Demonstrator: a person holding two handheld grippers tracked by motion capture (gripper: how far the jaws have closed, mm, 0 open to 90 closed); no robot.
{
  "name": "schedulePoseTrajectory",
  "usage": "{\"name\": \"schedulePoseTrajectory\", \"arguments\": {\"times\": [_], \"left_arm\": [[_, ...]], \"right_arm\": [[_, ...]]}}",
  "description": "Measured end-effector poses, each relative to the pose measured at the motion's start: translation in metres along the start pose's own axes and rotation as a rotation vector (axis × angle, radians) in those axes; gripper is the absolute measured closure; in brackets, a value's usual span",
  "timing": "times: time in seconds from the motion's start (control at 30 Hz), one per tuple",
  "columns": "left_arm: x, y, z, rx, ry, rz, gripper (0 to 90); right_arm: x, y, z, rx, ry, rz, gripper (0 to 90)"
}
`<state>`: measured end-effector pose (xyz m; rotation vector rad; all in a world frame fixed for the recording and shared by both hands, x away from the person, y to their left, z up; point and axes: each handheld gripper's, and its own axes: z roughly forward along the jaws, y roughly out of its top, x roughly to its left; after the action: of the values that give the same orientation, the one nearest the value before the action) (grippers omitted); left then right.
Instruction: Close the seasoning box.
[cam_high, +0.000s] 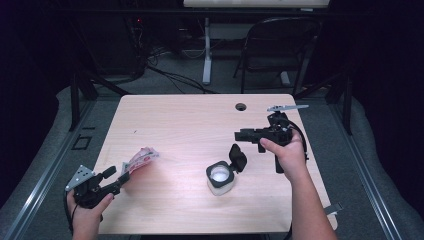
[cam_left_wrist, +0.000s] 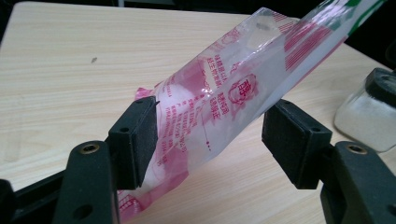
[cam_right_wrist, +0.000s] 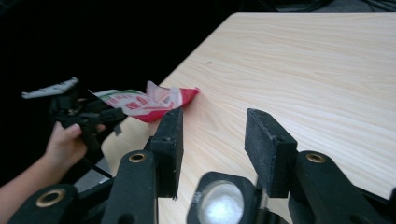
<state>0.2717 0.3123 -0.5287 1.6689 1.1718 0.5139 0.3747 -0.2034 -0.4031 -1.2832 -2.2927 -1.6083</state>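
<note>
Left gripper (cam_high: 121, 178), at the near left corner of the tabletop (cam_high: 180, 120), has a pink and clear plastic pouch (cam_left_wrist: 224, 107) lying slantwise between its jaws; one pad touches the film on one side, the other pad stands apart from it, so the jaws look wide and are not pinching, and the pouch seems to rest partly on the wood. From above, the pouch (cam_high: 141, 160) points right and away from that gripper. It looks light, limp and slick: thin film that will buckle and slide, with loose white contents that can shift, so a hold across the flat sealed end seems safer than the bulging middle. Farther right, near the middle, sits a small glass jar (cam_high: 219, 178) of white powder, its black flip lid (cam_high: 238, 157) standing open; glass is hard and smooth, and an open jar could spill if knocked. Right gripper (cam_high: 242, 135) hovers just beyond the jar, pointing left, jaws wide with nothing between them. At the far edge is a small round hole (cam_high: 241, 106).
</note>
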Motion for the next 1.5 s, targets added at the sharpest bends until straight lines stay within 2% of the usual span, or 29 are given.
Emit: {"name": "schedulePoseTrajectory", "arguments": {"times": [0.2,0.4,0.57,0.7,0.87,0.97,1.13,1.27,1.5], "left_arm": [[0.000,0.000,-0.001,0.010,0.004,0.001,35.8],[-0.003,0.005,-0.006,-0.004,0.000,-0.004,36.7],[-0.008,0.008,-0.005,0.021,0.008,0.019,38.6],[-0.013,0.010,-0.004,0.031,0.010,0.041,38.6],[-0.017,0.016,-0.004,0.032,-0.003,0.033,38.6],[-0.020,0.020,-0.004,0.036,-0.024,0.035,44.0],[-0.028,0.028,-0.004,0.031,-0.042,0.054,44.1],[-0.033,0.033,-0.002,0.036,-0.049,0.068,44.1],[-0.033,0.035,0.005,0.046,-0.058,0.067,44.7]], "right_arm": [[-0.002,-0.001,-0.001,-0.005,-0.038,-0.003,57.7],[-0.005,-0.003,-0.006,-0.010,-0.082,0.002,58.8],[-0.008,-0.007,-0.007,-0.007,-0.115,0.001,60.6],[-0.012,-0.010,-0.005,-0.017,-0.120,0.012,61.2],[-0.016,-0.017,-0.005,-0.009,-0.138,0.015,61.8],[-0.018,-0.020,-0.005,-0.013,-0.146,0.022,62.5],[-0.016,-0.022,-0.008,-0.009,-0.170,0.006,65.6],[-0.017,-0.028,-0.008,-0.005,-0.186,0.014,69.4],[-0.022,-0.039,-0.006,-0.002,-0.207,0.034,72.2]]}}
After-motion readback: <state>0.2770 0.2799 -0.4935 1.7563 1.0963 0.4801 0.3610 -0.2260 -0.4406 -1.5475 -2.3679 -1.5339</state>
